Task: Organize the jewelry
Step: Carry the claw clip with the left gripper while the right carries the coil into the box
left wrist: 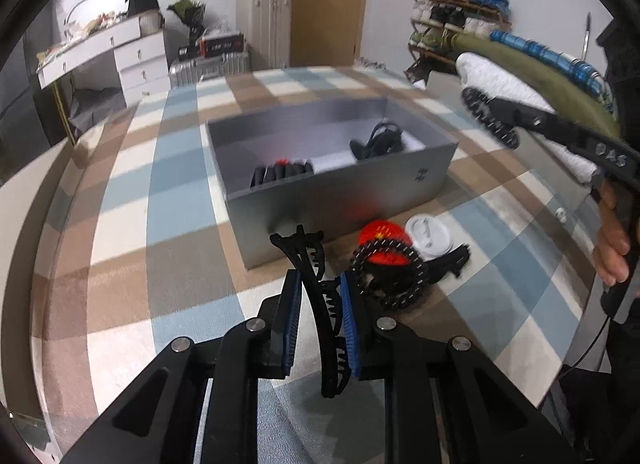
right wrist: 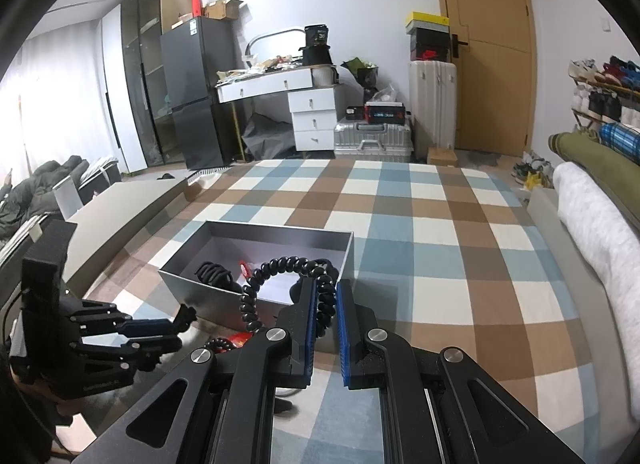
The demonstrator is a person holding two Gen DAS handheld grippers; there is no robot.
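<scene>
A grey open box [left wrist: 320, 192] stands on the checked cloth; it also shows in the right wrist view [right wrist: 208, 296]. It holds black hair pieces [left wrist: 376, 142] and a dark item with a red spot [left wrist: 282, 172]. My left gripper [left wrist: 320, 296] is shut on a black toothed hair clip [left wrist: 316, 288], just in front of the box. Beside it lie a black beaded ring [left wrist: 394, 276], a red disc [left wrist: 384, 240] and a white round piece [left wrist: 428, 234]. My right gripper [right wrist: 324, 300] is shut on a black coiled hair tie [right wrist: 280, 276], held over the box's near right corner.
The checked cloth [right wrist: 420, 224] covers a wide flat surface. A rolled white towel [right wrist: 600, 232] and green roll [right wrist: 592, 156] lie at the right. A white desk [right wrist: 280, 80], suitcases [right wrist: 372, 140] and a door [right wrist: 492, 48] are at the back.
</scene>
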